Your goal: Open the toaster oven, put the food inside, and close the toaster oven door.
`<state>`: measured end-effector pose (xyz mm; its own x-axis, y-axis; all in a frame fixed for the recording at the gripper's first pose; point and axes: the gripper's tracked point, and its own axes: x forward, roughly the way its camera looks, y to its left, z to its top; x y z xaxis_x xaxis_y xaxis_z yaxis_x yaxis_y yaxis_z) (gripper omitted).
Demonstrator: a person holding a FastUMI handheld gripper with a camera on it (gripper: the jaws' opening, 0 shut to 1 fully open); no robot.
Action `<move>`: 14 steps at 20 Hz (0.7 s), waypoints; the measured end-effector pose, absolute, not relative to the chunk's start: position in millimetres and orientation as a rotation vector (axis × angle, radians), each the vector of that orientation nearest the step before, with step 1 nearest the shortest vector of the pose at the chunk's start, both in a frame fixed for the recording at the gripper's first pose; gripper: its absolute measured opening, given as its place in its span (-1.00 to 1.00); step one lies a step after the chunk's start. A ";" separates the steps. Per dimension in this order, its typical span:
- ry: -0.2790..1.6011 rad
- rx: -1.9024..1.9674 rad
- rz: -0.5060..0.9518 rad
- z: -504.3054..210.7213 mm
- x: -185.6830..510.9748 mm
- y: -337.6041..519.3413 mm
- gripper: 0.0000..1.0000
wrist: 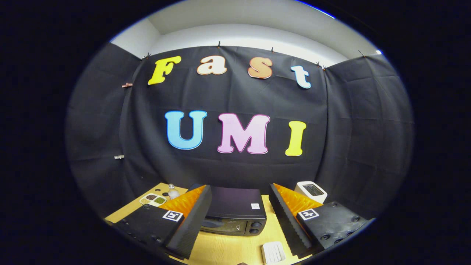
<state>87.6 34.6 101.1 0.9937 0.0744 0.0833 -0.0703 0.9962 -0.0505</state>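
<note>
Booth: black cloth walls (pixel 235 165) hang on clips on three sides of me, with a pale wall and ceiling above the cloth.
Table: light wood top (pixel 228 250) low down, and I see just a strip of it past my fingers.
Gripper: my gripper (pixel 239 217) is held high and level, its two fingers spread wide apart with nothing between the pads; it touches nothing.
Finger markings: each finger carries a small square black-and-white marker; I can't read any code from them.
Toaster oven: the dark toaster oven (pixel 235 213) sits on the table just ahead, in the gap between my fingers, door shut, two knobs at the right of its front.
Oven label: a small white sticker on the top right corner of the lid, too small to read.
Oven front: the left part is hidden behind my left finger, and the glass is dark, so I can't tell what lies inside.
White toaster: a white slot toaster (pixel 311 190) stands beyond my right finger, partly covered by it.
Tray: a divided tray (pixel 152 200) with dark and green fillings sits beyond my left finger.
Bottle: a small clear bottle (pixel 172 191) just beside that tray.
White pad: a ribbed white object (pixel 273 252) lies on the wood near my right finger, cut off below; I can't tell what it is.
</note>
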 end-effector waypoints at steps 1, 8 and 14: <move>-0.087 -0.033 0.062 100.9 83.3 28.4 0.94; -0.077 -0.005 0.022 96.8 83.4 11.7 0.94; -0.055 0.025 0.039 92.9 86.2 19.7 0.94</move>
<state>86.2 19.7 92.9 0.9977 0.0384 0.0551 -0.0397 0.9989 0.0243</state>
